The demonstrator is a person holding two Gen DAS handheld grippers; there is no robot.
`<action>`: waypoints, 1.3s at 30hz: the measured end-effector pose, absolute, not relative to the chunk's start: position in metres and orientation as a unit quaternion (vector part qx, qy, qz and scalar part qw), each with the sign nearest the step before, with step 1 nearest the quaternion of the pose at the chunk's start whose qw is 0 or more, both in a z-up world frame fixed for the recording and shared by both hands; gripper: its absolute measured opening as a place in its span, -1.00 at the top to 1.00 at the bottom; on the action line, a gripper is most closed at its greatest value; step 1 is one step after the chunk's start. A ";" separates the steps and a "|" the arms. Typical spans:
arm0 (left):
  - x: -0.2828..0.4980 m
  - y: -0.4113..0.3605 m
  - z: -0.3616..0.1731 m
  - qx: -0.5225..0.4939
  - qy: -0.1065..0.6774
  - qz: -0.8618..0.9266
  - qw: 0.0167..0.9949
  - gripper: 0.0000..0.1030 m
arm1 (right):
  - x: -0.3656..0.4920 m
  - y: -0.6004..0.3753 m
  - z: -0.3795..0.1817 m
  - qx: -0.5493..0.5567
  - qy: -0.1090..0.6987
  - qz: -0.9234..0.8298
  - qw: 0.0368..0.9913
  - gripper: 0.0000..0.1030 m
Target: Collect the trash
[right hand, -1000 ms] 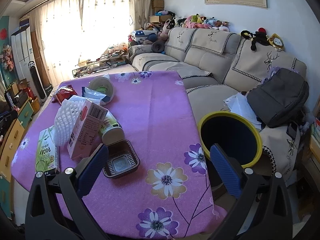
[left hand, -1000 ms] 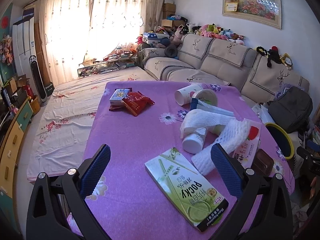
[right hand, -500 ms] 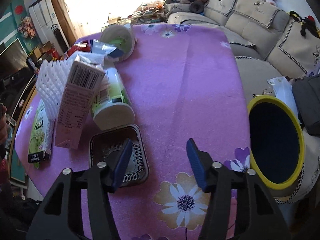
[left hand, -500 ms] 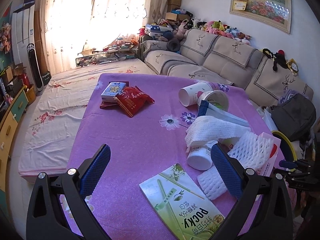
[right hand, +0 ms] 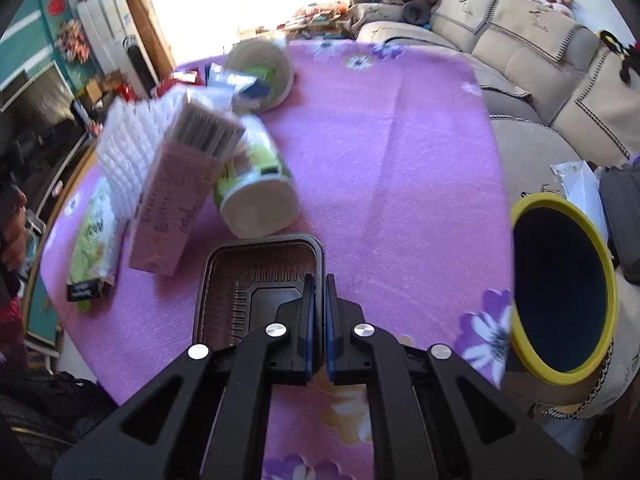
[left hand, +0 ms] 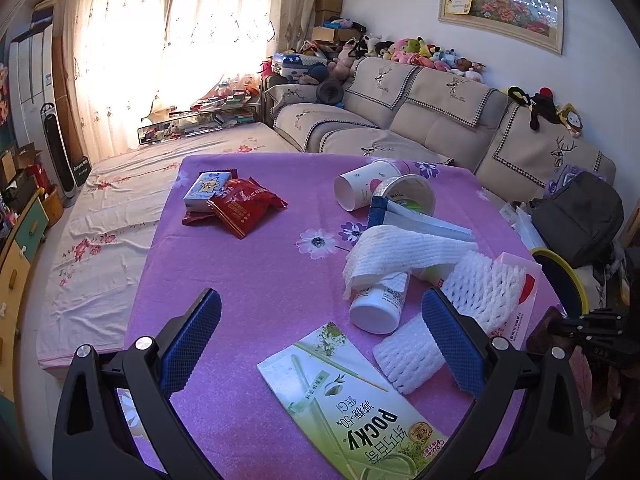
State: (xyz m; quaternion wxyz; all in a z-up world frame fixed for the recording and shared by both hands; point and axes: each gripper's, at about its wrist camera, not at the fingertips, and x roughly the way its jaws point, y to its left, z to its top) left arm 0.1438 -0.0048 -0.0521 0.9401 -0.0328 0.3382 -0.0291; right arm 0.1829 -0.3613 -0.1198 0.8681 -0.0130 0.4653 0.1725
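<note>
In the right wrist view my right gripper is shut on the right rim of a dark brown plastic tray lying on the purple tablecloth. A yellow-rimmed bin stands to the right, beside the table. Behind the tray lie a pink carton, a green-labelled cup and white foam netting. In the left wrist view my left gripper is open and empty above a green Pocky box, near foam netting and a white bottle.
Farther back in the left wrist view lie a red snack wrapper, a small blue box and two paper cups. A beige sofa runs behind the table, with a grey backpack on it. A low bed stands left.
My right gripper moved down to the brown tray and closed from open onto its rim. My left gripper drew back slightly and stayed open.
</note>
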 end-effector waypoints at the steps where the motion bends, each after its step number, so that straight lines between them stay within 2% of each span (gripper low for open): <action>1: 0.142 -0.006 -0.051 -0.032 0.337 -0.031 0.941 -0.92 | 0.185 -0.373 -0.113 -0.001 0.459 0.160 0.874 0.91; 4: 0.136 -0.010 -0.047 -0.028 0.334 -0.037 0.941 -0.92 | 0.197 -0.427 -0.099 0.040 0.439 0.085 0.894 0.91; 7: 0.133 -0.016 -0.045 -0.023 0.334 -0.047 0.941 -0.92 | 0.221 -0.484 -0.108 0.054 0.444 -0.017 0.894 0.91; 12: 0.124 -0.033 -0.042 -0.004 0.336 -0.073 0.939 -0.92 | 0.265 -0.551 -0.162 0.079 0.505 -0.102 0.854 0.91; 20: 0.116 -0.066 -0.039 0.027 0.339 -0.105 0.934 -0.92 | 0.299 -0.581 -0.224 0.082 0.557 -0.135 0.815 0.91; 22: 0.115 -0.073 -0.040 0.033 0.342 -0.112 0.932 -0.92 | 0.300 -0.587 -0.235 0.086 0.565 -0.139 0.809 0.83; 24: 0.115 -0.079 -0.041 0.038 0.342 -0.122 0.931 -0.92 | 0.299 -0.591 -0.241 0.086 0.566 -0.146 0.807 0.49; 26: 0.115 -0.083 -0.042 0.045 0.342 -0.133 0.929 -0.92 | 0.294 -0.590 -0.241 0.085 0.562 -0.151 0.809 0.35; 37: 0.122 -0.111 -0.060 0.140 0.358 -0.236 0.892 -0.92 | 0.255 -0.571 -0.214 0.090 0.525 -0.124 0.837 0.28; 39: 0.126 -0.115 -0.066 0.154 0.364 -0.246 0.885 -0.85 | 0.251 -0.566 -0.209 0.090 0.521 -0.118 0.841 0.28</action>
